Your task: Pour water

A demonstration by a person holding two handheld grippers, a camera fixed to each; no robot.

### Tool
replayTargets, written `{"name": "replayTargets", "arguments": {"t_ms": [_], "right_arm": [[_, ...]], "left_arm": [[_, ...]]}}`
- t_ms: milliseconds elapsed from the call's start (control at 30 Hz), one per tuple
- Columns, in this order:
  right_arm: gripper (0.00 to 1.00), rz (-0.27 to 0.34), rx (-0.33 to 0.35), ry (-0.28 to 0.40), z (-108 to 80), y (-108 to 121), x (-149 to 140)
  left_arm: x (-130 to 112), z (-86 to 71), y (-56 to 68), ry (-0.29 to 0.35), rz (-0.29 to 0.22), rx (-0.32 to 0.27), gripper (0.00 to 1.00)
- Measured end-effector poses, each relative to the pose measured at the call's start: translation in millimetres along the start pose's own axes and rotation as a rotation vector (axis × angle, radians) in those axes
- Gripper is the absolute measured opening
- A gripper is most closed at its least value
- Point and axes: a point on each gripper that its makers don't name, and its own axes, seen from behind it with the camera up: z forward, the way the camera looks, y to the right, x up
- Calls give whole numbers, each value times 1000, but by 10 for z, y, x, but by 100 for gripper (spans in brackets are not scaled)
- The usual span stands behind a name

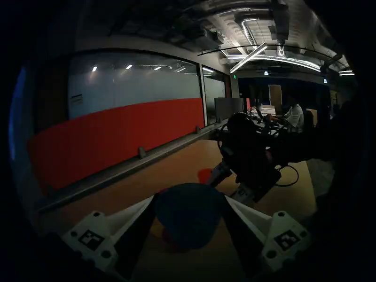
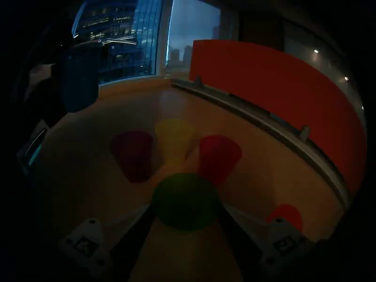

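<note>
Cups clamped: blue cup (image 1: 190, 223) in left claw (image 1: 190, 199), green cup (image 2: 185, 209) in right claw (image 2: 186, 203).

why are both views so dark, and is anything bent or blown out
Left gripper view: underexposed, the ceiling light strip brightest, the blue cup nearly black, the red wall panel bowed by the fisheye. Right gripper view: dim too, the window brightest, the green cup murky and soft.

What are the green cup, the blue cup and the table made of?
The round green cup and dark blue cup look like smooth matte plastic: solid even colour, no see-through, though dim light leaves it open. The orange-brown table looks like wood or wood laminate, smooth with a soft sheen near the window.
</note>
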Motion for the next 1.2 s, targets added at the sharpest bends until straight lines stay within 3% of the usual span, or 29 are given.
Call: {"name": "replayTargets", "arguments": {"t_ms": [433,1200], "right_arm": [[99,11,-21,74,-142,-29,180],[99,55,-54,310,-721,-9,775]], "left_arm": [[-17,-4,-64,4,-29,12,90],[45,49,-135,8,-24,54,90]]}}
